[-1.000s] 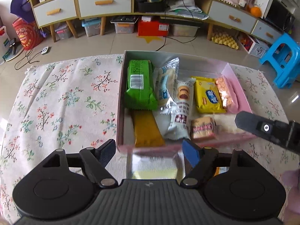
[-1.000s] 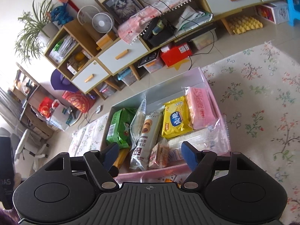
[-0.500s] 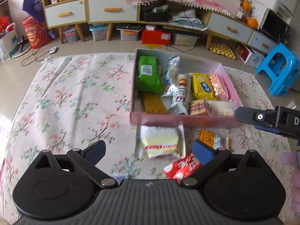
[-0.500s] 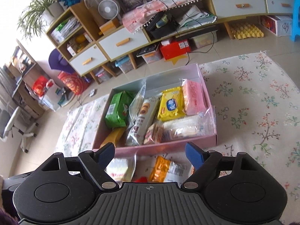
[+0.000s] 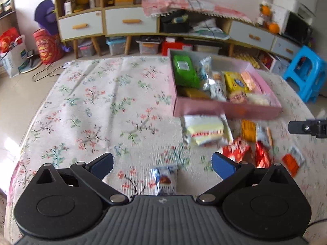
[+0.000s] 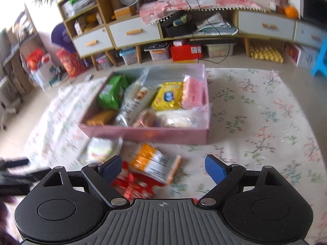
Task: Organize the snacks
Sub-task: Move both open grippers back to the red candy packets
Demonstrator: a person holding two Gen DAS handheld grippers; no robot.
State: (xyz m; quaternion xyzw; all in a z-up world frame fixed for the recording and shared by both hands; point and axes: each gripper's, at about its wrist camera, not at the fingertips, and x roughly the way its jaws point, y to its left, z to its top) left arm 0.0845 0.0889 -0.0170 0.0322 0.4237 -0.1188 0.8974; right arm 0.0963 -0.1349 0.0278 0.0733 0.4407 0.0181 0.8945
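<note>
No label is readable; the left gripper (image 5: 162, 163), jaws spread wide, frames a small blue-white snack packet (image 5: 164, 180) on the floral cloth (image 5: 92, 106), while the right gripper (image 6: 164, 168), jaws just widening and empty, hovers over an orange packet (image 6: 155, 163) before the pink box (image 6: 147, 132)

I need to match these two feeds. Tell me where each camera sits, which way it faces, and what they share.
Left wrist: on the left gripper, angled down at the floral cloth; its open fingers and the right gripper's tip show.
Right wrist: on the right gripper, angled down at loose packets; its open fingers show.
Shared: pink box, orange packet.
</note>
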